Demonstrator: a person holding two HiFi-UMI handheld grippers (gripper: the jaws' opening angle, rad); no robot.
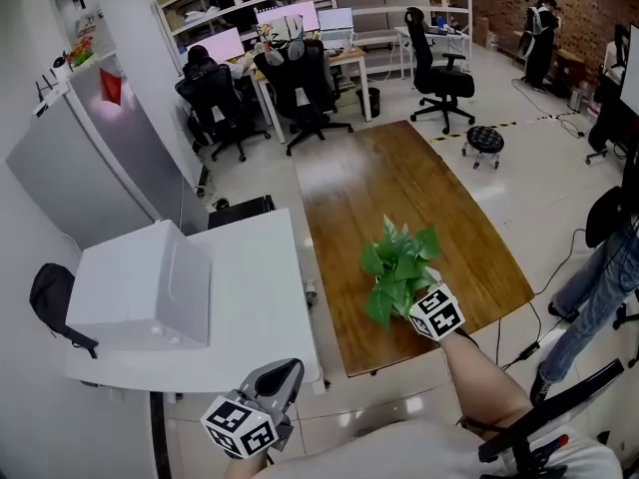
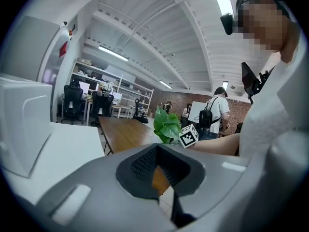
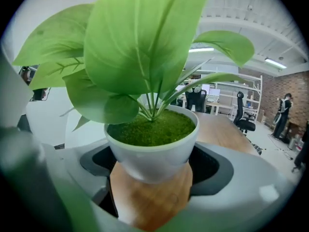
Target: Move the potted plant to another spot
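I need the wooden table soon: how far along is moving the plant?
Done: the right gripper is clamped on the potted plant at its white pot. In hand: the pot is at the near end of the wooden table; whether it is lifted is unclear. Left: carrying it elsewhere and releasing. The left gripper is shut and empty.

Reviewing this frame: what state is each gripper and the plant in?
potted plant: upright, held by its white pot.
right gripper: jaws shut on the potted plant.
left gripper: jaws together, nothing between them.
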